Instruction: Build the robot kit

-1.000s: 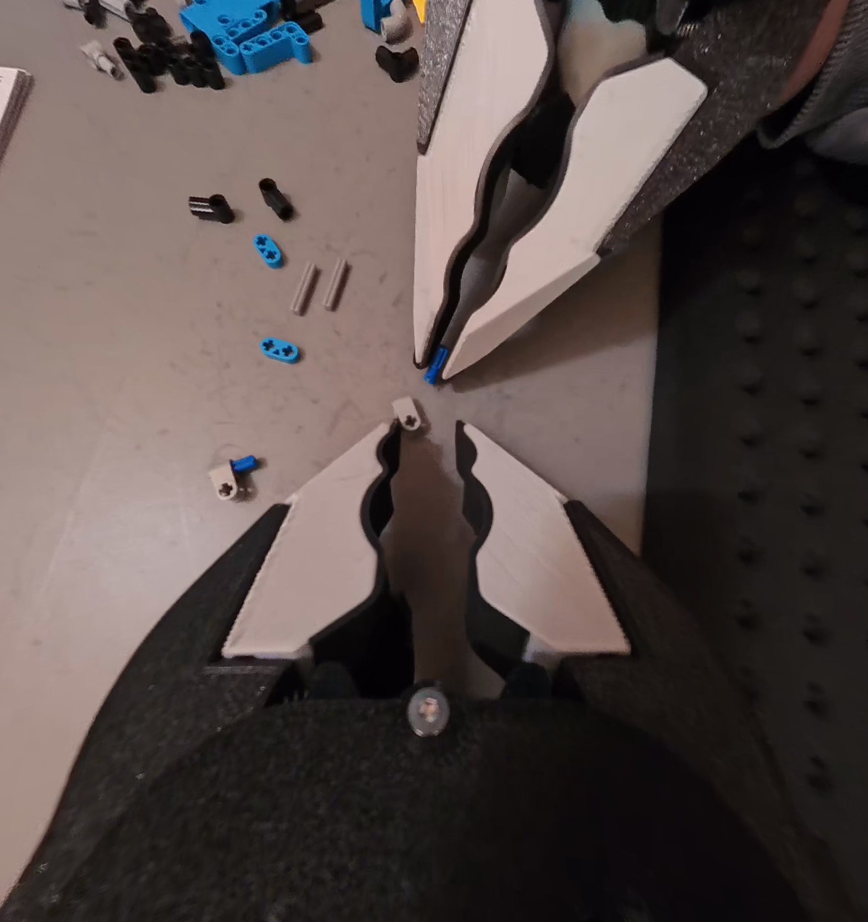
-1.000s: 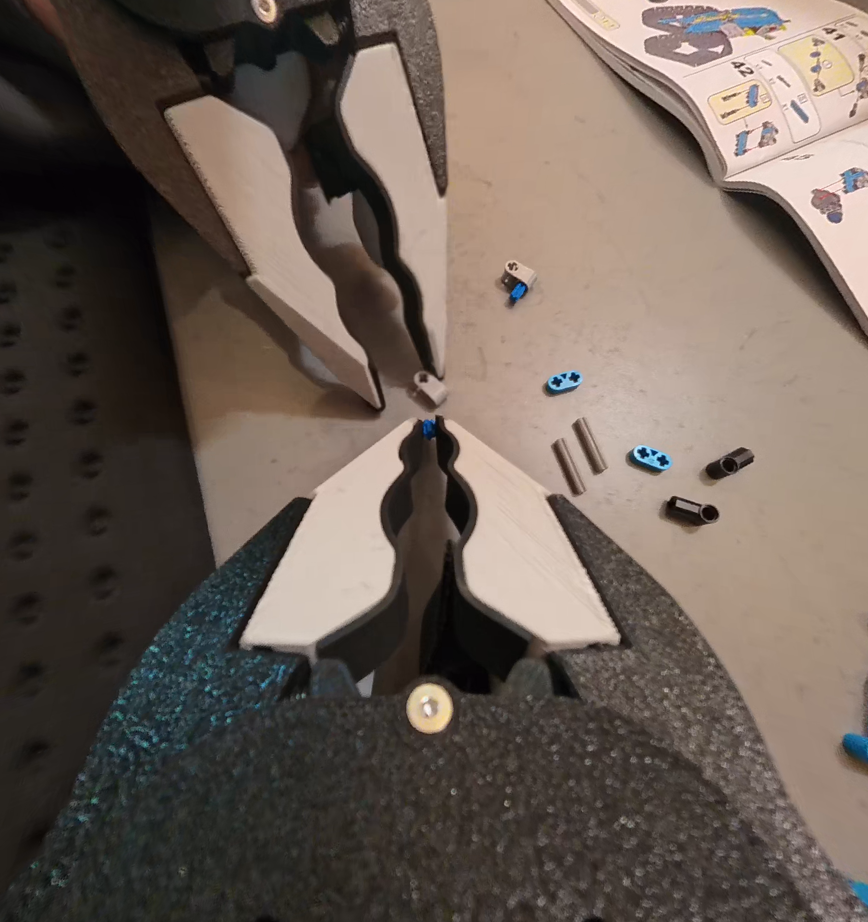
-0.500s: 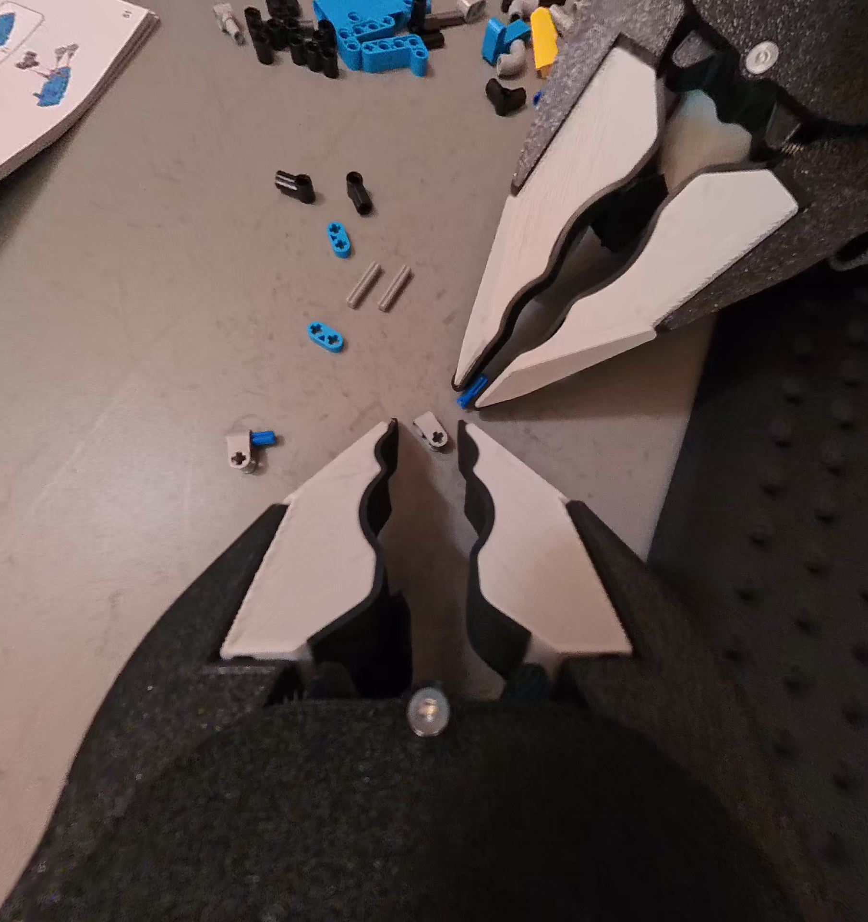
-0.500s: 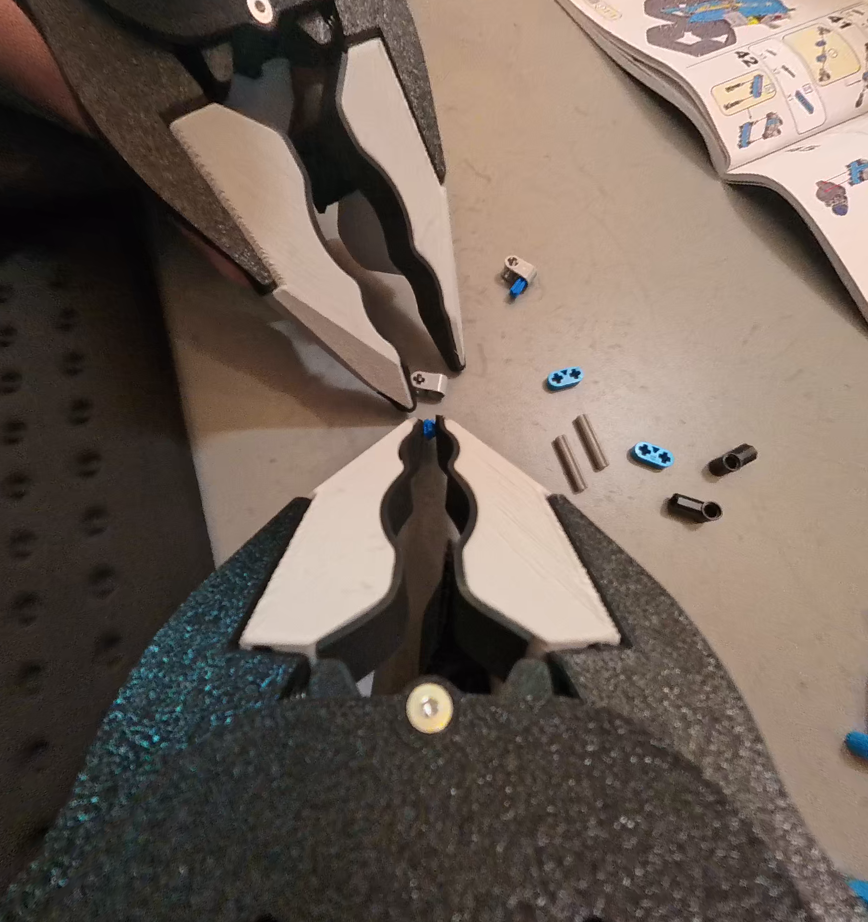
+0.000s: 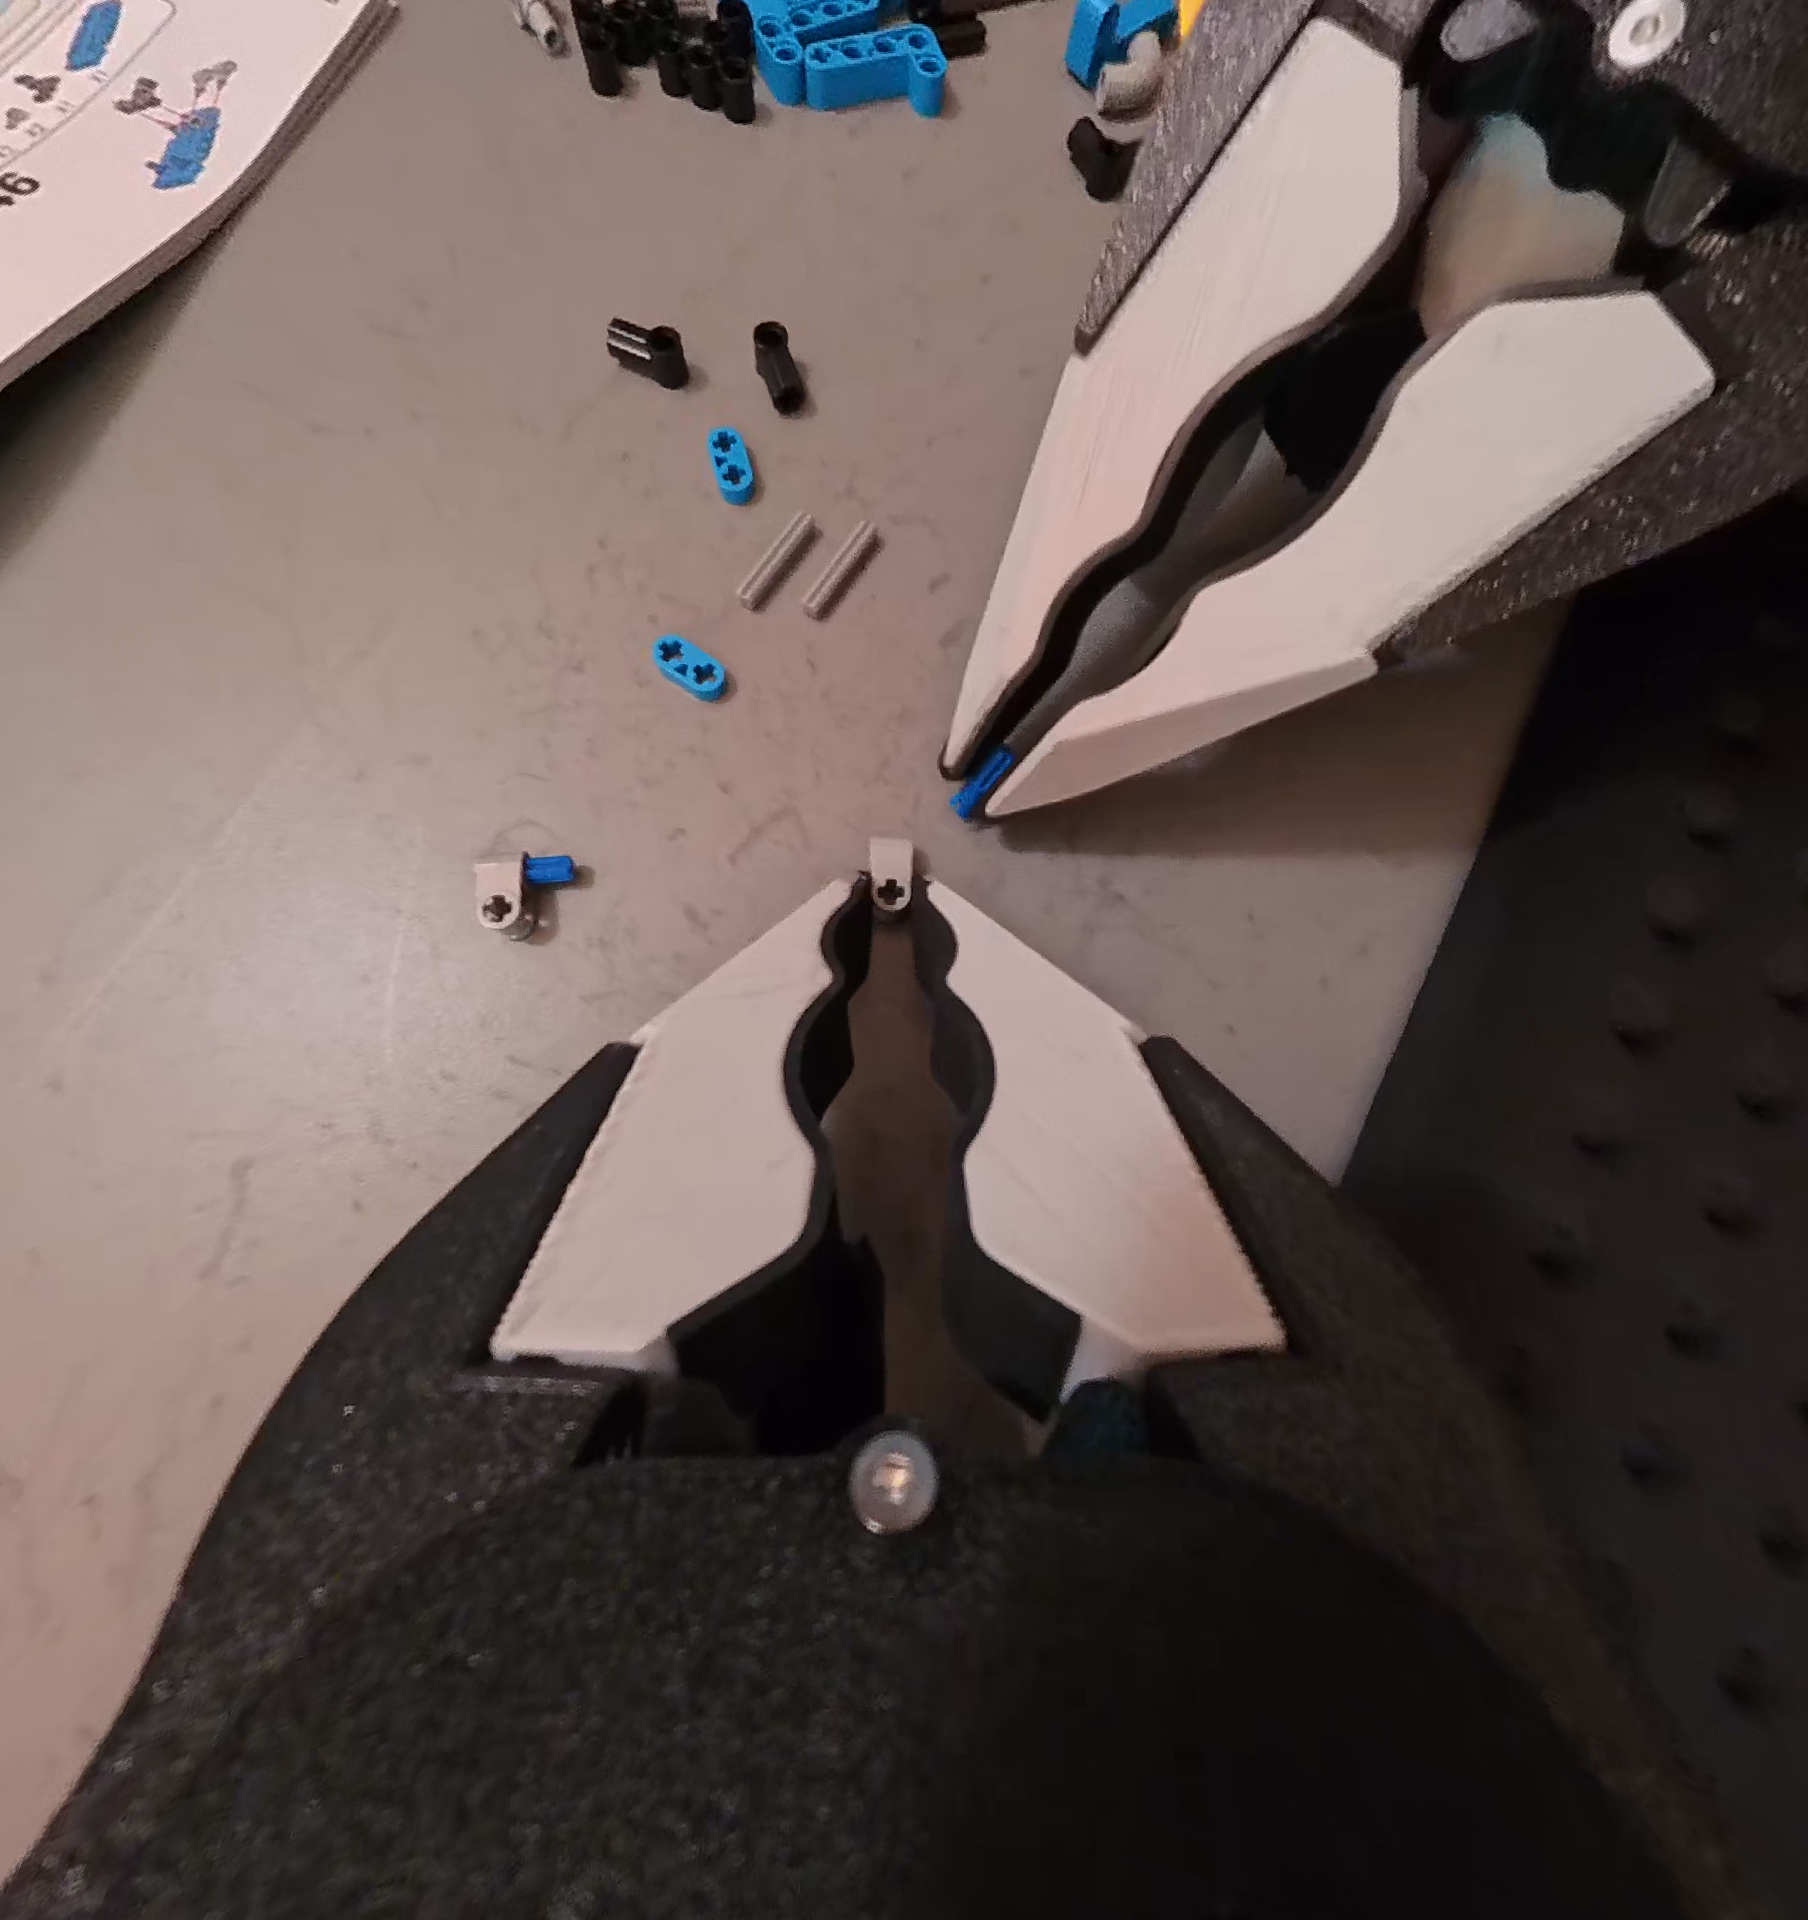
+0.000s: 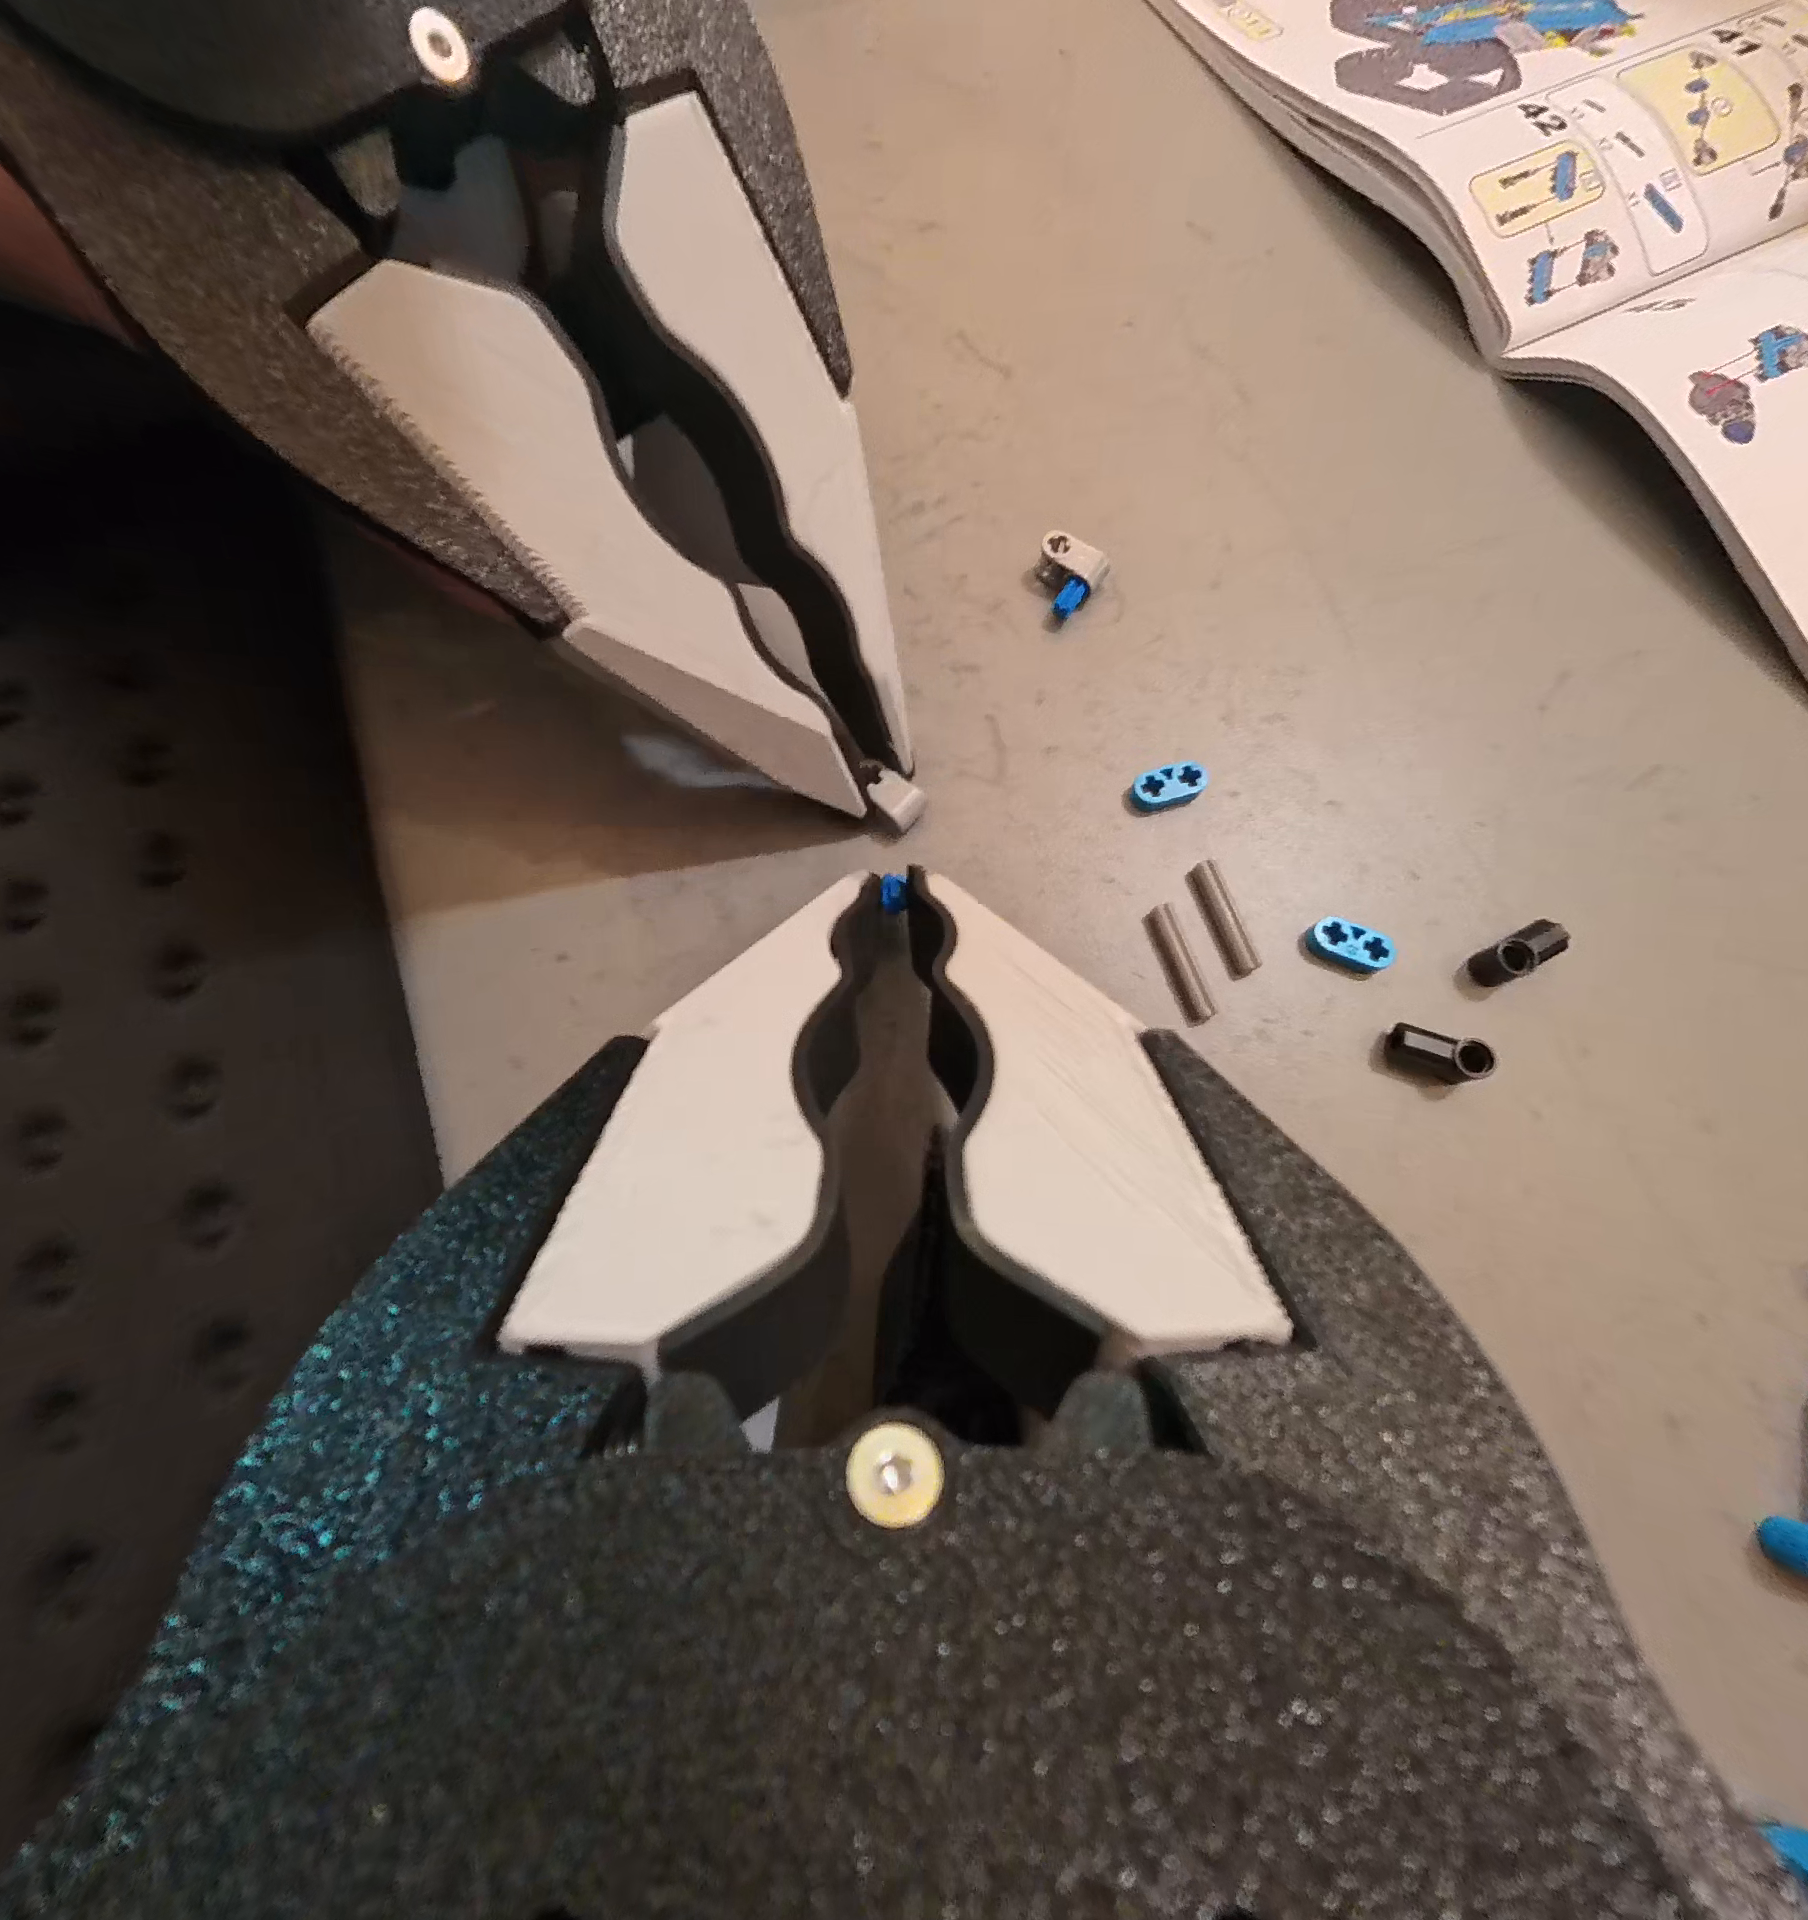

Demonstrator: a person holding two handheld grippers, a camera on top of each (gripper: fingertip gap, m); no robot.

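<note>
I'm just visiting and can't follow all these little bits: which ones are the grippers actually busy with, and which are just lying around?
In use:
- left gripper, shut on the small grey connector
- right gripper, shut on the blue pin

Lying about:
- two blue oval links
- two grey axles
- two black connectors
- grey connector with blue pin
- instruction booklet

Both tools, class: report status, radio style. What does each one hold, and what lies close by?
Left tool shut on grey connector. Right tool shut on blue pin. Tips close, parts apart. Loose pieces on table alongside.
</note>
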